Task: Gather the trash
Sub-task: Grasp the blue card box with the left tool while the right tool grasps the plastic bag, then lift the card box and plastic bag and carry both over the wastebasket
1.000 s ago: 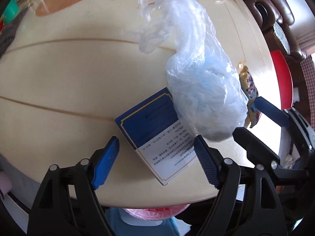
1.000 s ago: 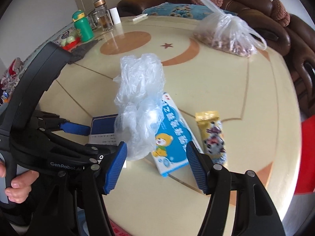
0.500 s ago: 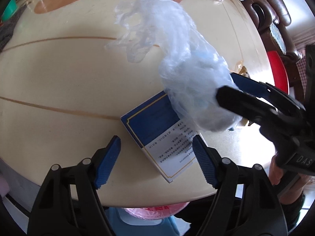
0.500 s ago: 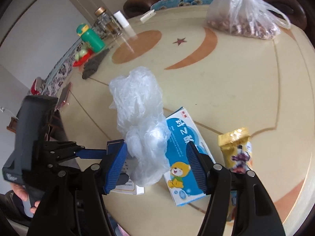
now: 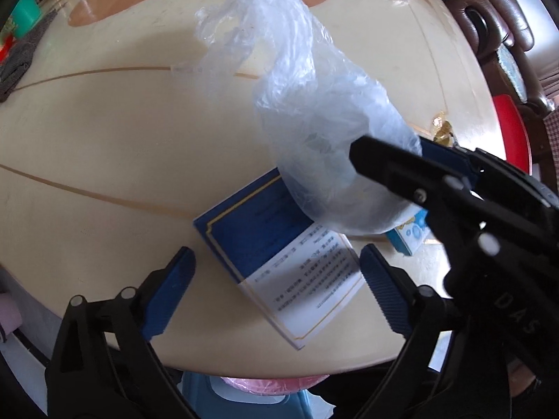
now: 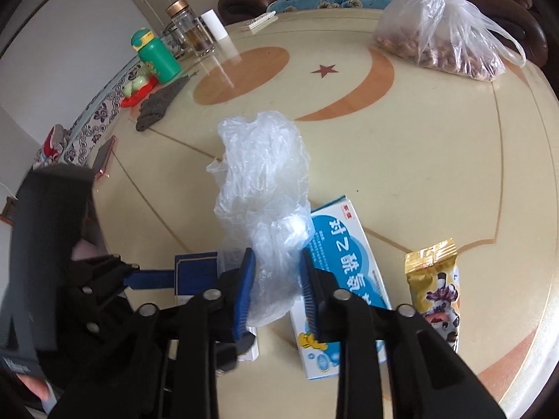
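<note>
A crumpled clear plastic bag (image 6: 265,209) stands on the cream table, over a dark blue box (image 5: 265,244) and a light blue medicine box (image 6: 342,272). My right gripper (image 6: 277,289) has closed its blue pads on the bag's lower part. In the left wrist view the bag (image 5: 314,104) is gripped from the right by the right gripper (image 5: 429,174). My left gripper (image 5: 276,293) is open and empty, its jaws either side of the dark blue box near the table's front edge. A yellow snack wrapper (image 6: 436,279) lies to the right.
A plastic bag of nuts (image 6: 440,38) sits at the far side. A green bottle (image 6: 153,56), a glass jar (image 6: 188,31), a grey cloth (image 6: 157,104) and a phone (image 6: 104,155) are at the far left. A red stool (image 5: 510,132) and brown sofa (image 5: 496,10) stand beyond the table's right edge.
My right gripper moved in over the bag and closed from open onto its lower part. My left gripper stayed open near the dark blue box.
</note>
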